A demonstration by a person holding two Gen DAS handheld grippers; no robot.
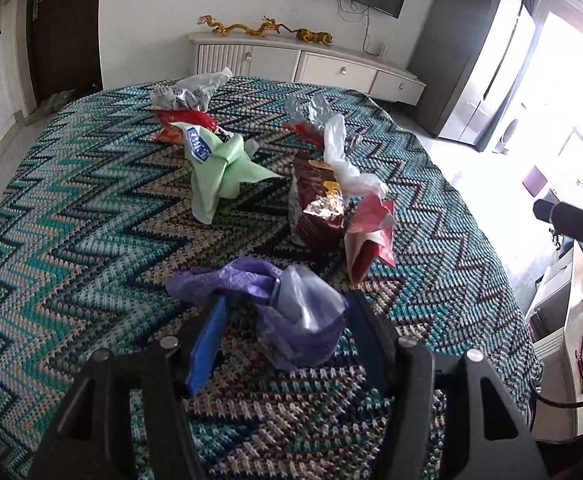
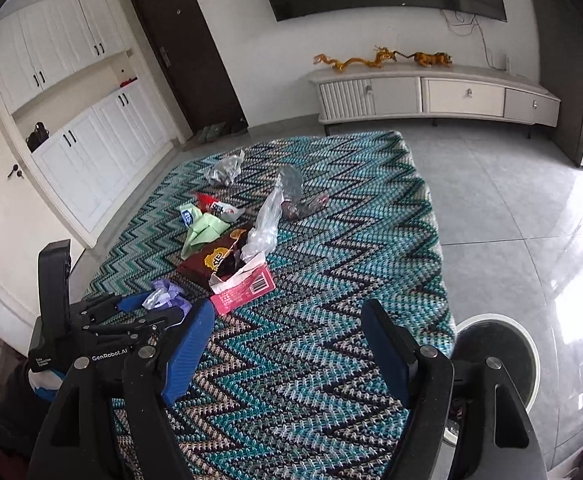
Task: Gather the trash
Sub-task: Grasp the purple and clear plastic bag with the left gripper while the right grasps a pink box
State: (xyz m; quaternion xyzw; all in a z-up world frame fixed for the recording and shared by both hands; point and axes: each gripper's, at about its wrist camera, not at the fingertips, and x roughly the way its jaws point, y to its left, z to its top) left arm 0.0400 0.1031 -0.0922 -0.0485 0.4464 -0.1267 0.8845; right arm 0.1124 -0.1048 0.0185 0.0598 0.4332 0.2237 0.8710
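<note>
My zigzag cloth (image 2: 331, 280) fills mid-frame, bare at lower right toward its edge by the bin (image 2: 531, 352). My right gripper (image 2: 287, 348) gapes, holding nothing. My left gripper (image 1: 287, 328) straddles the purple bag (image 1: 291, 312), spread wide.

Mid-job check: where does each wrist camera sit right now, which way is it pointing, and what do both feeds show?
Left wrist: on the left hand-held gripper, low over the zigzag cloth, facing the TV wall; open fingers straddle the purple bag.
Right wrist: on the right hand-held gripper, higher, facing door and cabinets; fingers open over bare cloth, bin at right; the left hand-held gripper visible.
Shared: purple bag, green bag, pink carton.
</note>
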